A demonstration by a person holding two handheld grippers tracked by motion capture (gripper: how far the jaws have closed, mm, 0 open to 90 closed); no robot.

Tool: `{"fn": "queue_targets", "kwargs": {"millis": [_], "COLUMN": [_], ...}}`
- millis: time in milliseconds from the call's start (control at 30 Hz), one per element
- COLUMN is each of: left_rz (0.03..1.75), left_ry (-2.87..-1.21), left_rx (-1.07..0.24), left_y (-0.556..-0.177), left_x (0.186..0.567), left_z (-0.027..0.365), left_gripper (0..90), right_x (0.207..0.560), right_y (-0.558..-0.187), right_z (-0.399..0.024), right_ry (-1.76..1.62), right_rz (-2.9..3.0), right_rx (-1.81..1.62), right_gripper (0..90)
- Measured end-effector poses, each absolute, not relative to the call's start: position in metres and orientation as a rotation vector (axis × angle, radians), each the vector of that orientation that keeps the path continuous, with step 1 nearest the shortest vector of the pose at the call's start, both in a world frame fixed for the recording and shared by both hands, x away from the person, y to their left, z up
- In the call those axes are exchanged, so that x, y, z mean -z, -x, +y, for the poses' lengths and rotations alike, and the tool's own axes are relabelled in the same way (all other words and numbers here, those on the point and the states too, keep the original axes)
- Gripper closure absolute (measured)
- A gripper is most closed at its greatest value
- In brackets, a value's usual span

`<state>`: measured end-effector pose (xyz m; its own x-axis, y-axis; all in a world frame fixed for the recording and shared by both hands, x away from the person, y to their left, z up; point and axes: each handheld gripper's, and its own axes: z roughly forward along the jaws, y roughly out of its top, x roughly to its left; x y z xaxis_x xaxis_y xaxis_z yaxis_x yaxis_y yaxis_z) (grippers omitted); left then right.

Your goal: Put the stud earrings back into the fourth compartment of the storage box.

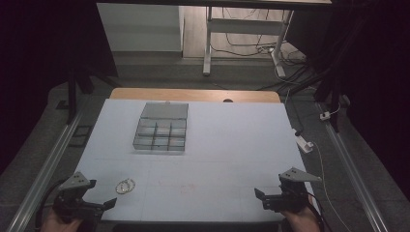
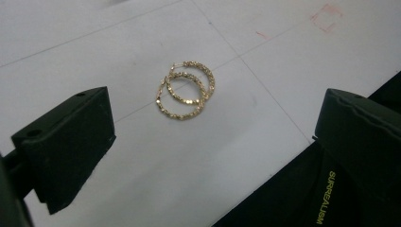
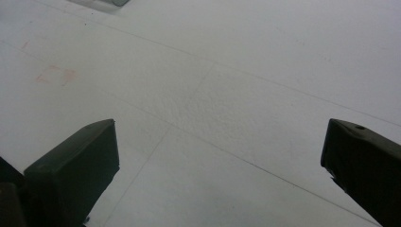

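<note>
Left gripper (image 1: 99, 200) low at table's near-left corner, jaws wide, aimed at gold hoop earrings (image 2: 185, 90) just ahead. Right gripper (image 1: 263, 197) near-right, jaws wide, holding nothing.

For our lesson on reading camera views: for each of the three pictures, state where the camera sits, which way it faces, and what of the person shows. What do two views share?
High view: above the person's side, facing forward and down on the table; hands hold left gripper and right gripper.
Left gripper view: between wide-open jaws, facing gold hoop earrings.
Right gripper view: between open jaws, facing bare tabletop.
Shared: the earrings appear in the high and left gripper views.
</note>
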<state>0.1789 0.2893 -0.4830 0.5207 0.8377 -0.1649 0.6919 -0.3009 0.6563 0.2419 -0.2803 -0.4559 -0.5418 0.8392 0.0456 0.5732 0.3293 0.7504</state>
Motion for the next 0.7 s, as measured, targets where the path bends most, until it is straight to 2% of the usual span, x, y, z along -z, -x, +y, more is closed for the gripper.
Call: {"fn": "queue_targets", "kwargs": {"millis": [700], "left_rz": [1.236], "left_ry": [-2.070], "left_rx": [-0.226], "left_y": [-0.1806], "left_x": [0.4842], "left_z": [0.2909], "left_gripper": [0.0], "right_x": [0.4569], "right_y": [-0.2423], "right_z": [-0.2755], "right_ry": [-1.212], "right_rz": [2.293], "right_rx": [-1.013], "right_gripper": [0.0]}}
